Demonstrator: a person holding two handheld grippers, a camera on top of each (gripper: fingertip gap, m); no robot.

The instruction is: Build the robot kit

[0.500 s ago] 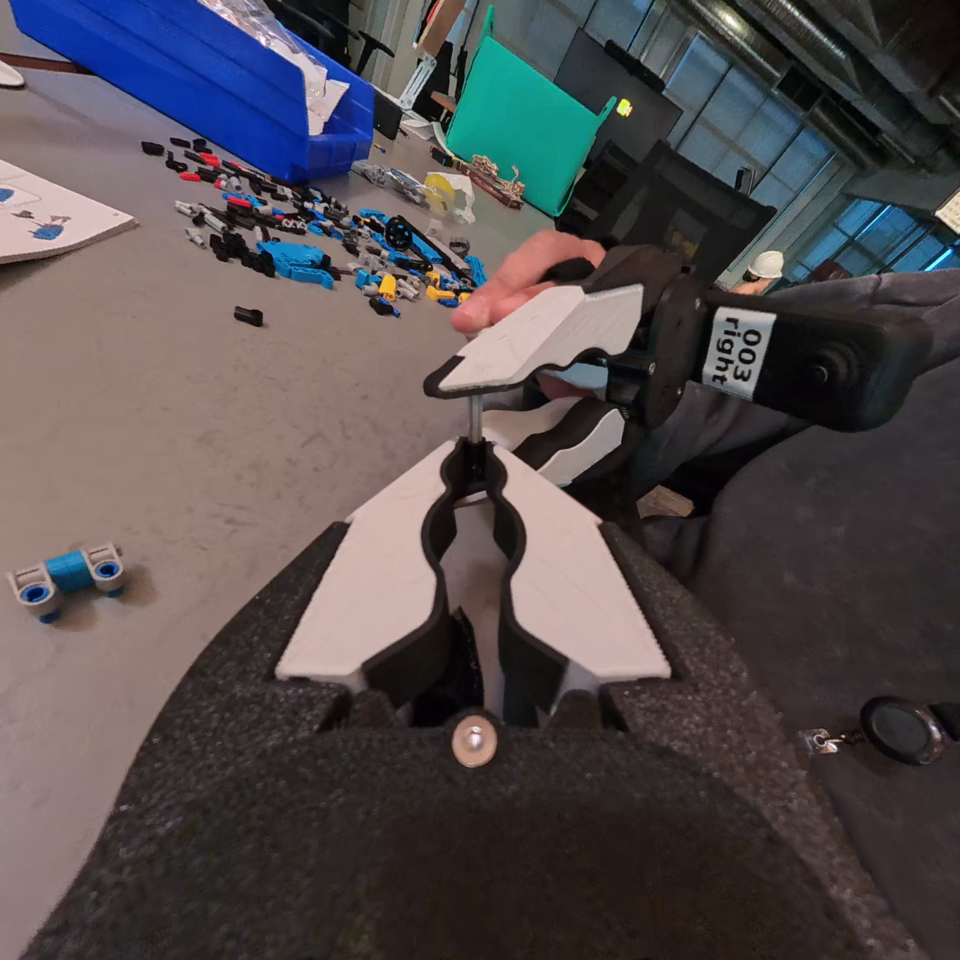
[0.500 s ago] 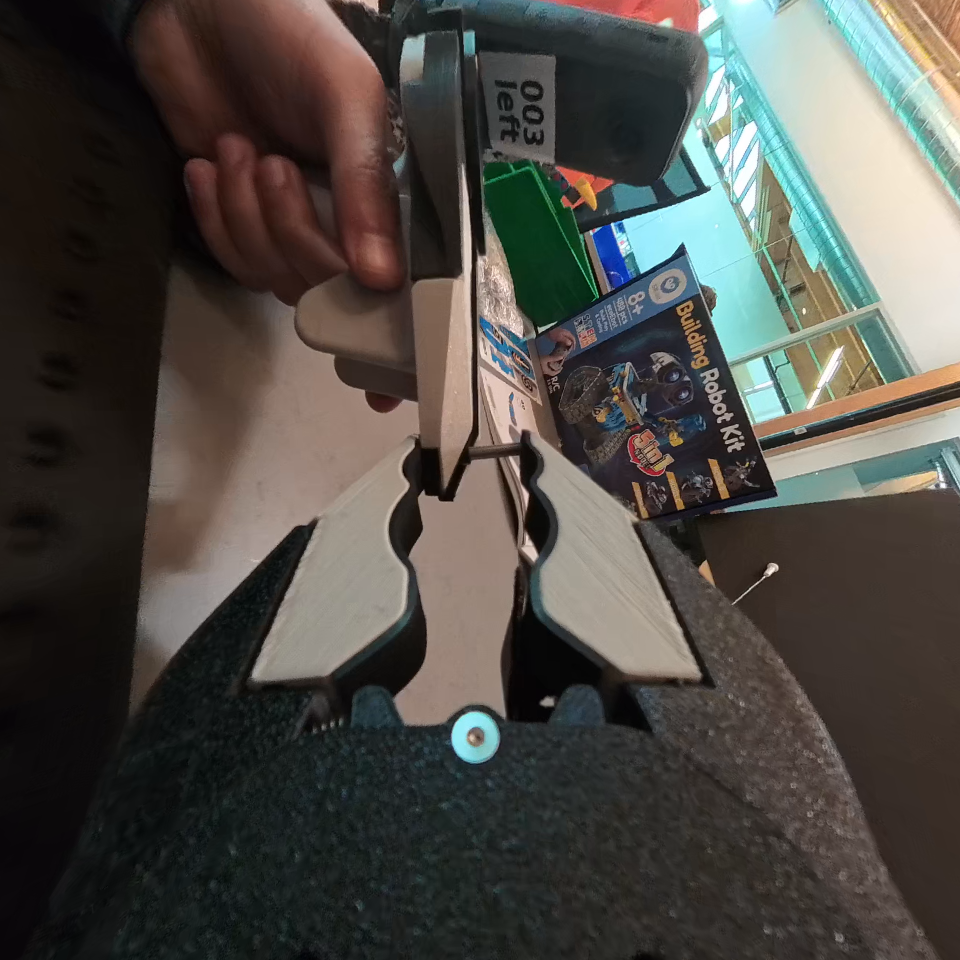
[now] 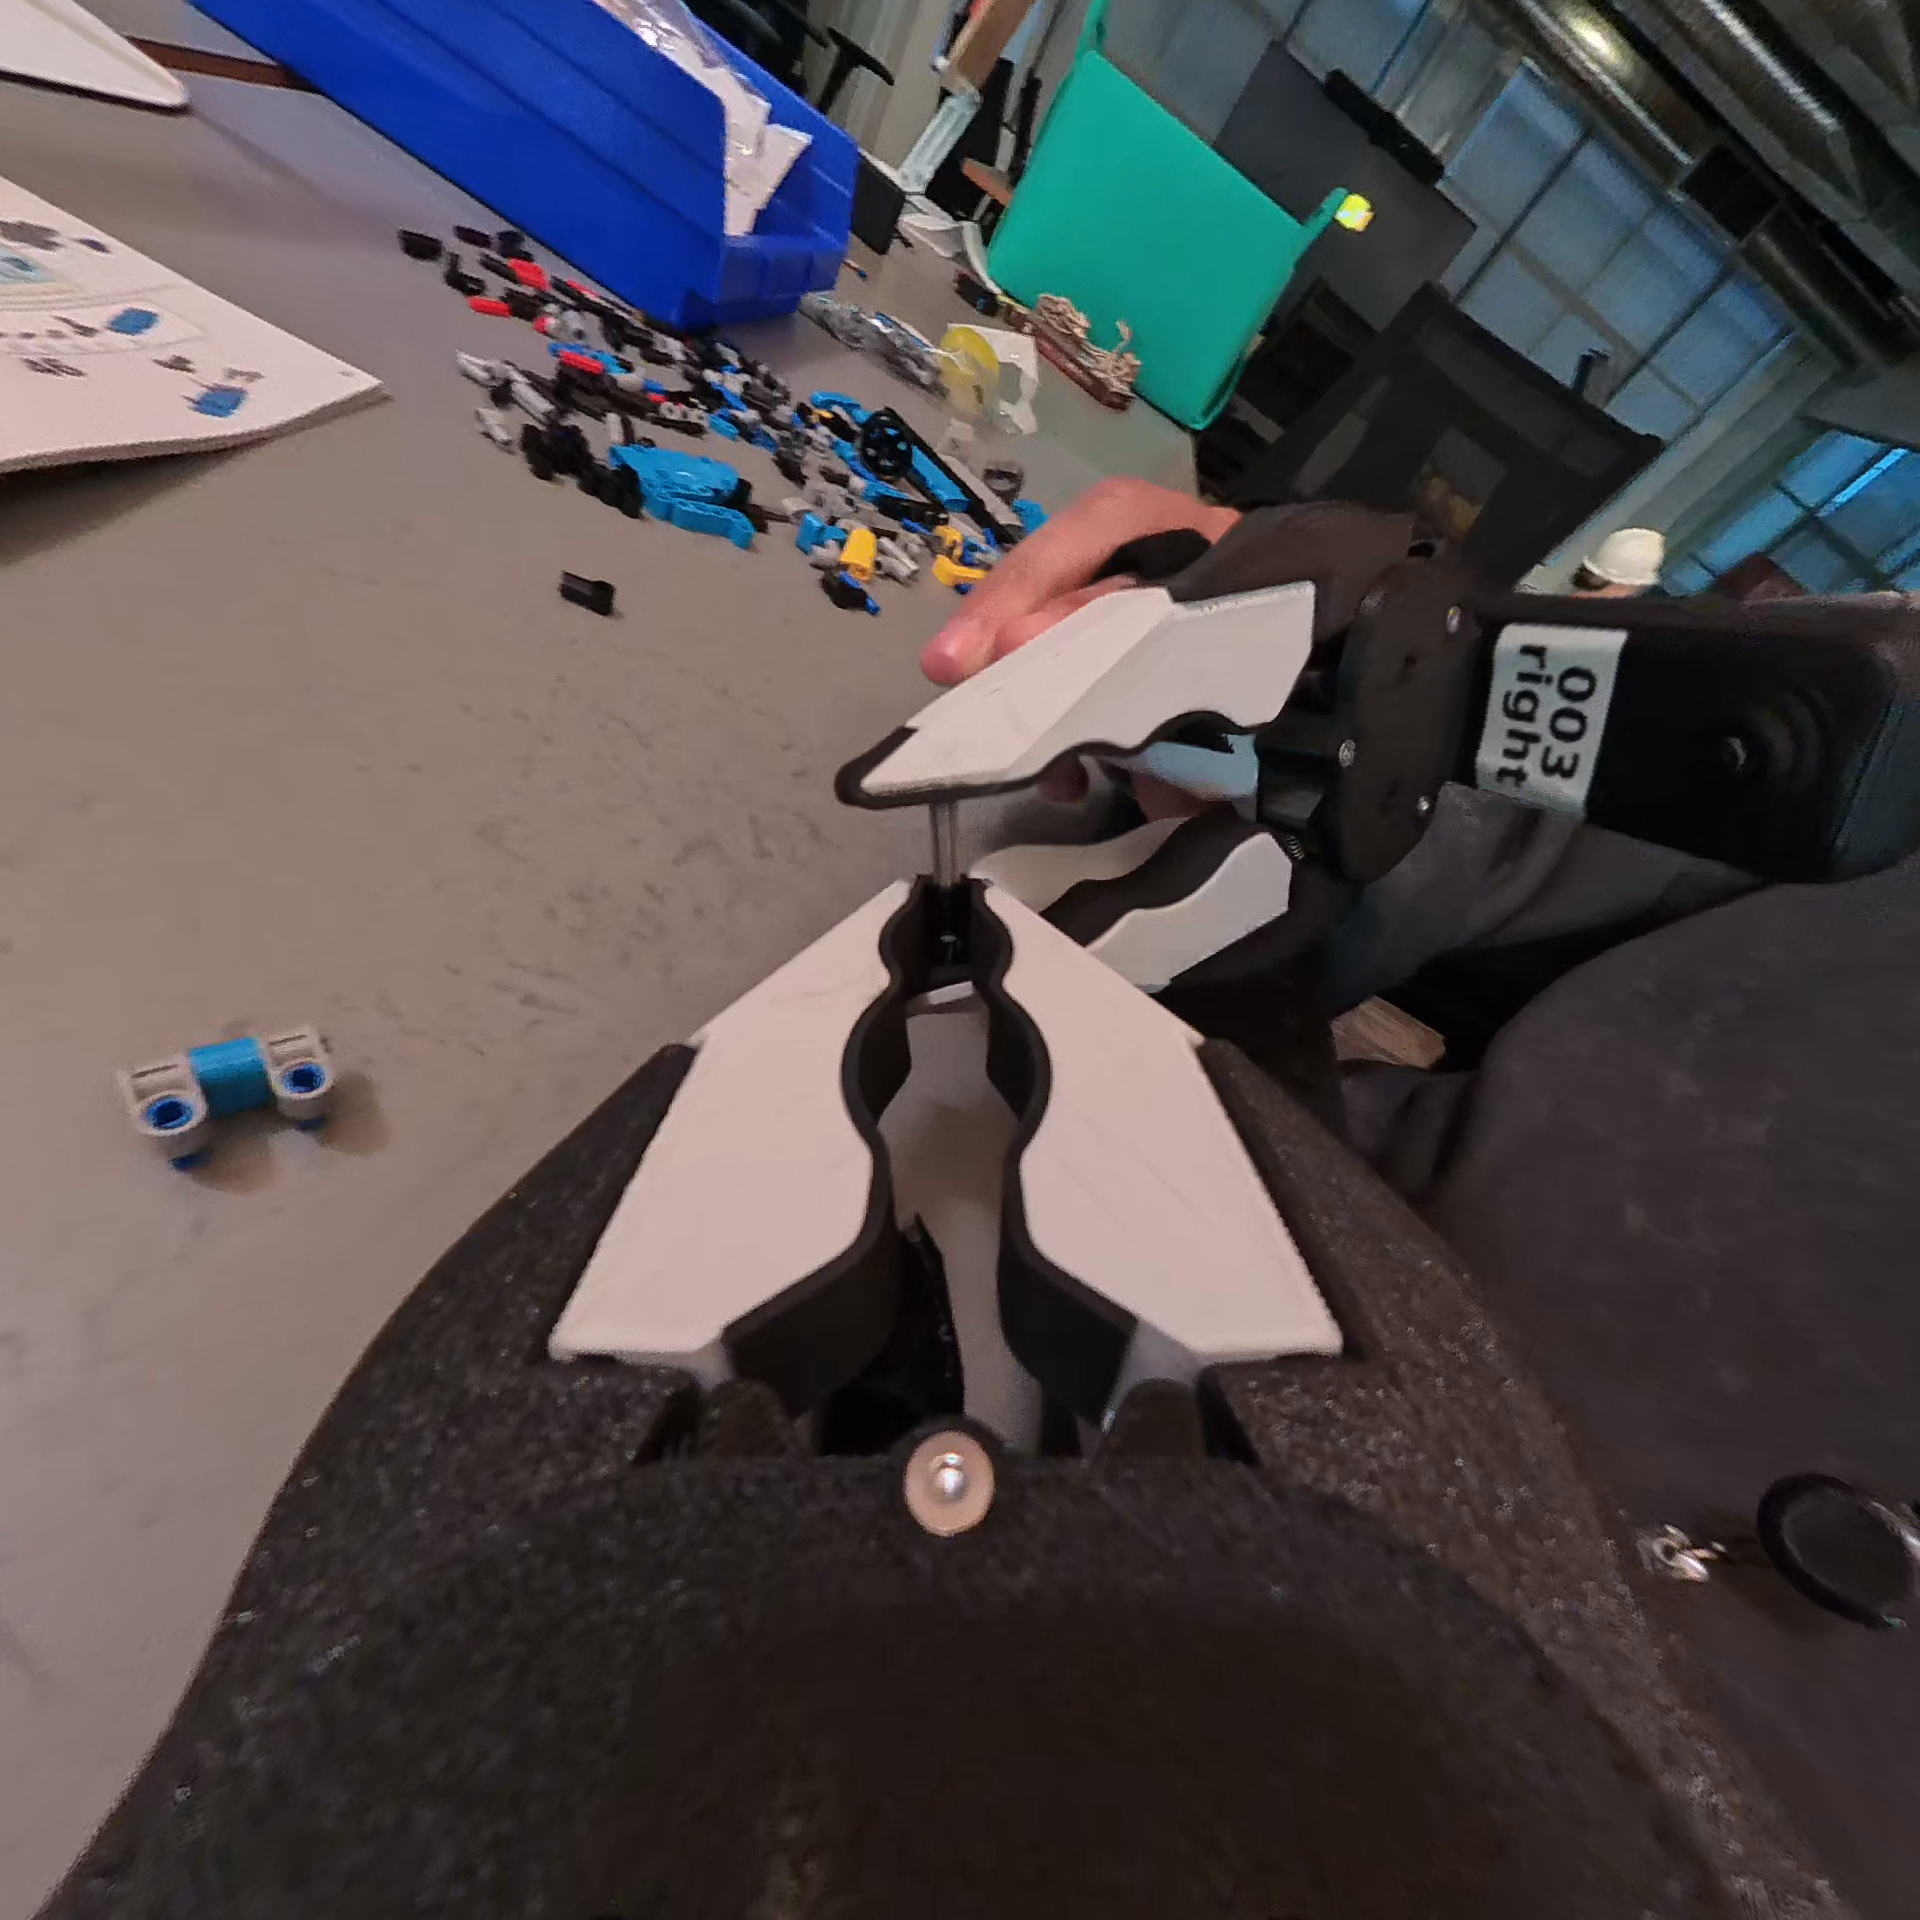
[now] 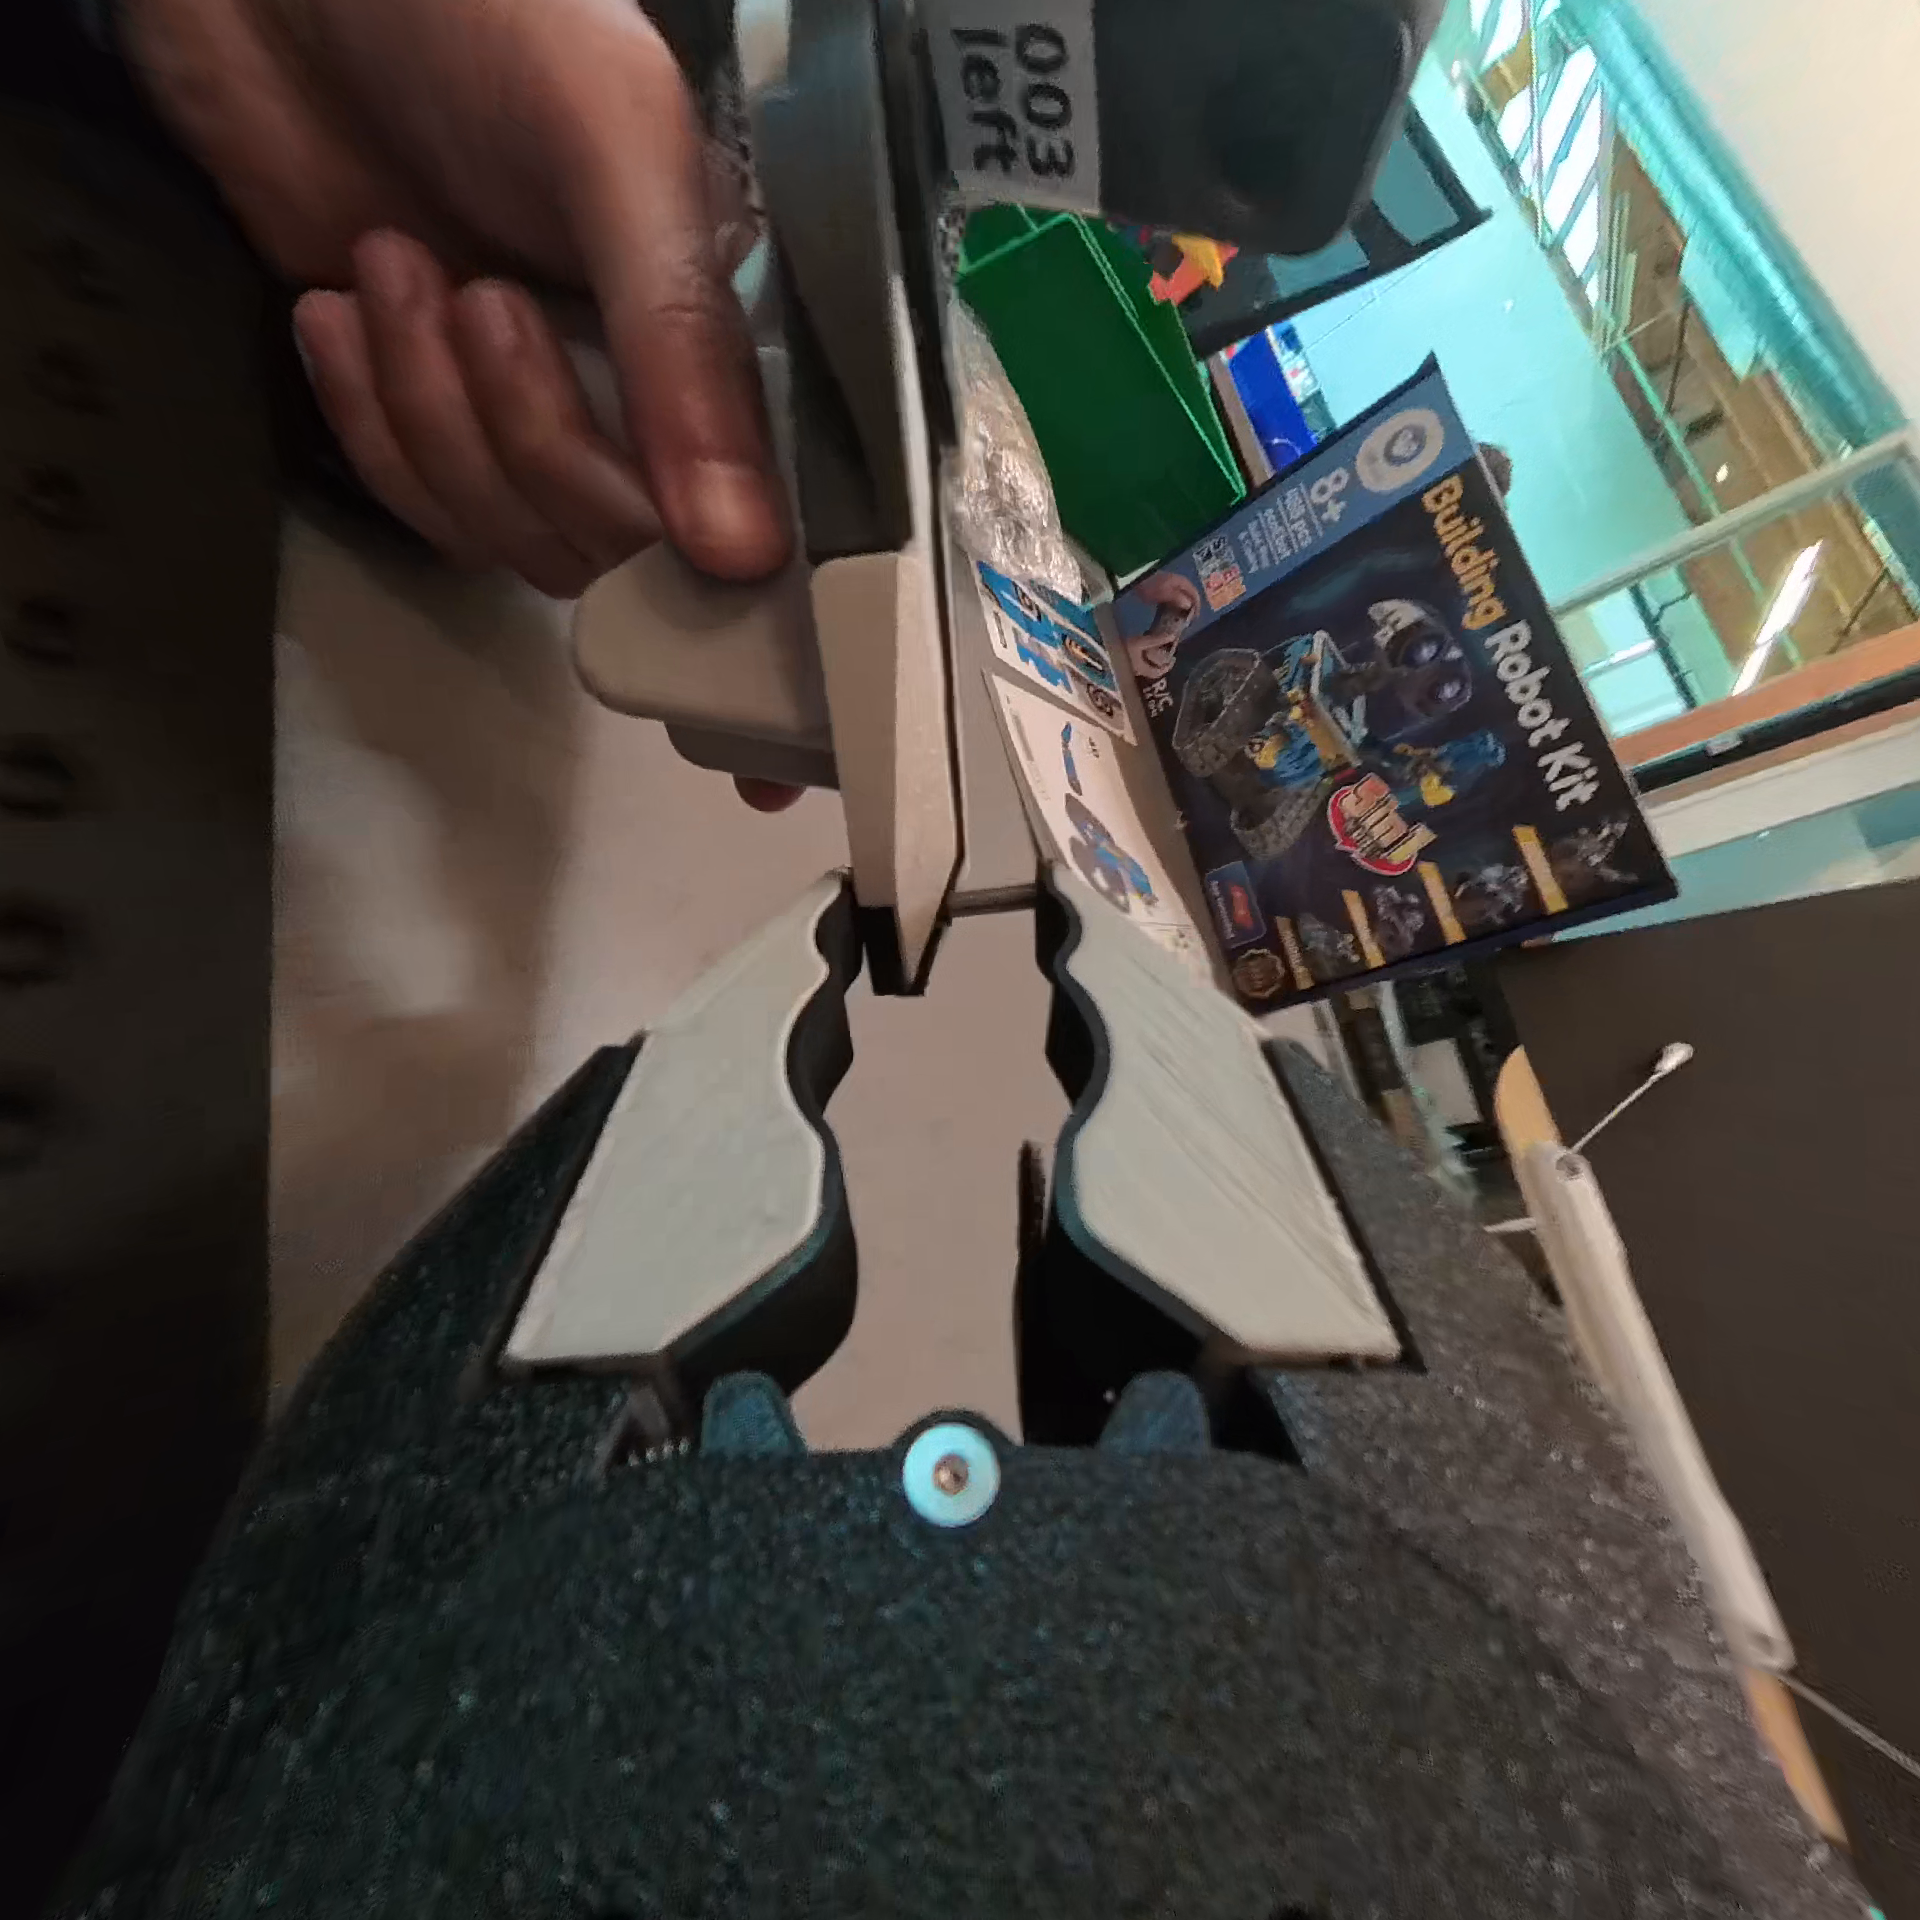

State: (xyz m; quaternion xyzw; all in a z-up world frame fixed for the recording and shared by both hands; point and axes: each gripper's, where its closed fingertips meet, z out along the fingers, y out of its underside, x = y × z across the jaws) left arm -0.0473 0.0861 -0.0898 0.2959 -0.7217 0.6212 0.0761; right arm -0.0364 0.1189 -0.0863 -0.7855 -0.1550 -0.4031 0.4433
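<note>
My left gripper (image 3: 945, 906) is shut on a small black piece (image 3: 948, 940) at its tips, held above the grey table (image 3: 436, 790). A thin grey axle (image 3: 941, 831) sticks out of that piece. My right gripper (image 4: 945, 925) comes in from the right and spans the left gripper's tips (image 4: 902, 935). One of its fingers (image 4: 727, 1101) rests against those tips. The other finger (image 4: 1174, 1112) touches the free end of the axle (image 4: 992, 902). In the left wrist view one right finger (image 3: 1081, 696) sits on top of the axle. A hand (image 4: 499, 343) holds the left gripper.
A small blue and grey assembly (image 3: 223, 1081) lies on the table at left. A pile of small parts (image 3: 727, 436), a loose black piece (image 3: 587, 592), a blue bin (image 3: 582, 135), a booklet (image 3: 135, 364) and a green bin (image 3: 1132, 239) lie beyond. A kit box (image 4: 1382, 707) stands behind. The tips of both grippers are at nearly the same place.
Both grippers stay joined on the axle. The views have shifted slightly, and the right fingers look a little closer together.
</note>
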